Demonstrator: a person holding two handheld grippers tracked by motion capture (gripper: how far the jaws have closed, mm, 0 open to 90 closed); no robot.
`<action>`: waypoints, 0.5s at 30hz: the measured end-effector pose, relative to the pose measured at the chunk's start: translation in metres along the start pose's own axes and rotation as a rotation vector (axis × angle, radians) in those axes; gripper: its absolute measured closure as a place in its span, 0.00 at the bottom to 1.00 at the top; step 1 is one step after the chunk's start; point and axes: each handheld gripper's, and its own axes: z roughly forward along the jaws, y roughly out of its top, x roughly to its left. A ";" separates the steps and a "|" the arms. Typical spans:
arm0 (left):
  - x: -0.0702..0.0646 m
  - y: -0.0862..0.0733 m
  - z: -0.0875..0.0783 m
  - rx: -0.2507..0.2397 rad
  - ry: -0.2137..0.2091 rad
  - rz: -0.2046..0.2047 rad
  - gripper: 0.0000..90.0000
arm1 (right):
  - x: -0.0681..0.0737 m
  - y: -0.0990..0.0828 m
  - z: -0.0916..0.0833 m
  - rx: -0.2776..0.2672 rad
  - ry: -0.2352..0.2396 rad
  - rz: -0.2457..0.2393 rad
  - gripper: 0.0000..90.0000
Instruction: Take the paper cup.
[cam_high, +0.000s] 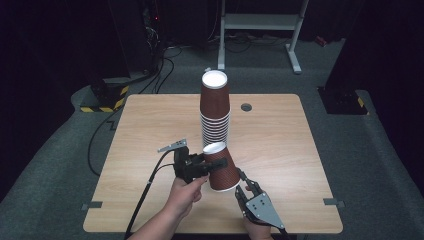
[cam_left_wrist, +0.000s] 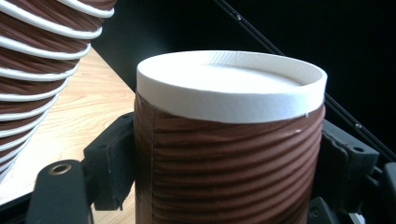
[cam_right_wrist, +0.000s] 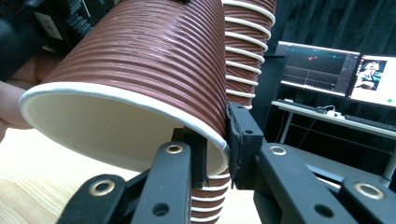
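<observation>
Nearest us, at the table's front edge, the right gripper (cam_high: 243, 186) points up & away w/ one jaw inside the mouth of a brown ribbed paper cup (cam_high: 221, 166) and the other outside, pinching the cup wall at its white rim (cam_right_wrist: 223, 148); in the right gripper view the pads look pressed on that wall. Just left of it, the left gripper (cam_high: 210, 165) is clamped across the same cup's body nr its closed base, one jaw each side; the left gripper view shows the cup (cam_left_wrist: 229, 154) squeezed between both black pads, white base up. So we've got the cup lifted off the wooden table (cam_high: 150, 150), tilted, mouth toward the front & down, base toward the far side, held by both grippers. Right behind it, close to touching, stands a tall stack of upside-down brown cups (cam_high: 215, 107) nr mid-table. Further back, a small round grommet hole (cam_high: 246, 107) nr the far edge.
</observation>
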 end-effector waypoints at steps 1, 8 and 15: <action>0.000 0.000 0.000 0.000 -0.001 0.000 0.22 | 0.000 0.000 0.000 0.001 0.001 -0.003 0.89; -0.002 0.000 0.001 0.000 -0.003 0.016 0.22 | -0.001 0.002 0.000 -0.002 -0.012 -0.025 0.90; -0.006 0.002 0.001 0.007 0.028 0.066 0.17 | -0.002 0.003 -0.001 -0.009 -0.011 -0.032 0.92</action>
